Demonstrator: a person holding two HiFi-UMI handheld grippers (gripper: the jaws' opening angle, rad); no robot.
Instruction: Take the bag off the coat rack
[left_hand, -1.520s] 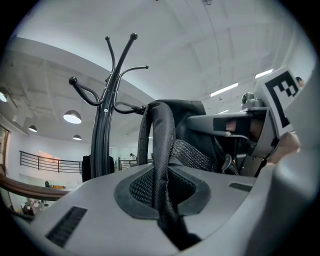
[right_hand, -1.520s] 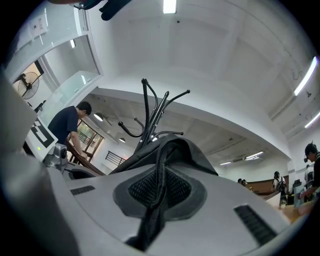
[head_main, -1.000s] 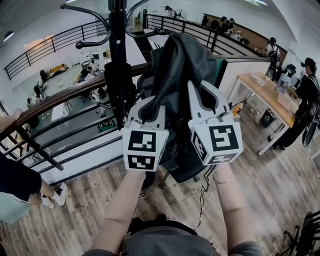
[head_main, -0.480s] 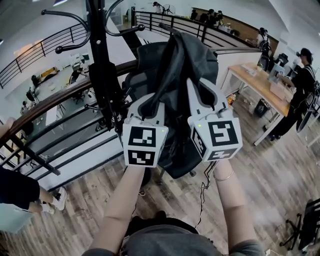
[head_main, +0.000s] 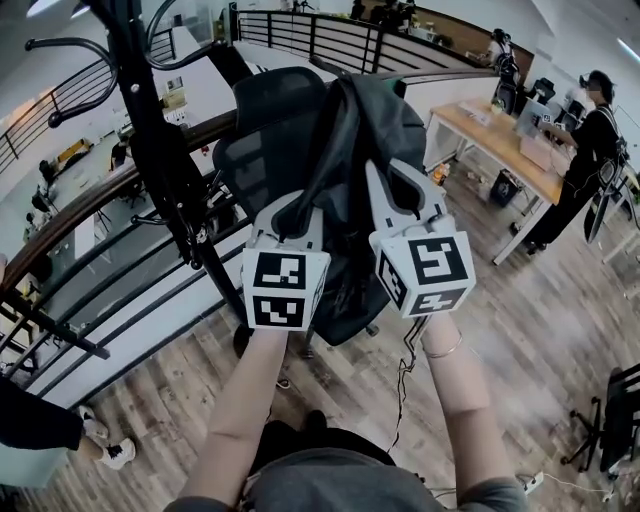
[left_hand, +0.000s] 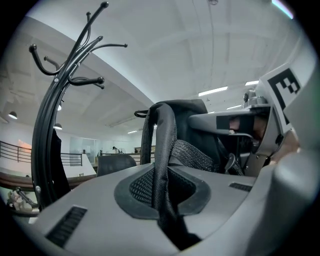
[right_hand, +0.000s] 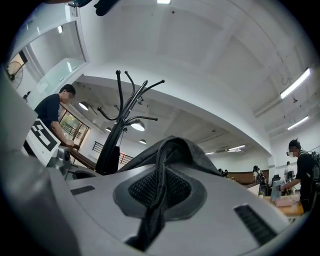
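Office railing (head_main: 100, 215) backs the coat rack (head_main: 160, 165), which stands clear of the bag (head_main: 368, 125). The left gripper (head_main: 297, 212) and right gripper (head_main: 398, 192) clamp that bag, chair (head_main: 262, 130) behind.

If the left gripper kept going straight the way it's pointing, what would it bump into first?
Probably the black bag itself: the left gripper is shut on its strap, with the bag's body right ahead. The coat rack stands to the left.

Coat rack (head_main: 168, 180) pole and hooks stand left of the bag (head_main: 365, 130), with a gap between. Office chair (head_main: 262, 130) sits close behind the bag. Railing (head_main: 60, 215) closes the left side. Wooden floor (head_main: 545, 320) on the right is open up to the desk (head_main: 495, 140).
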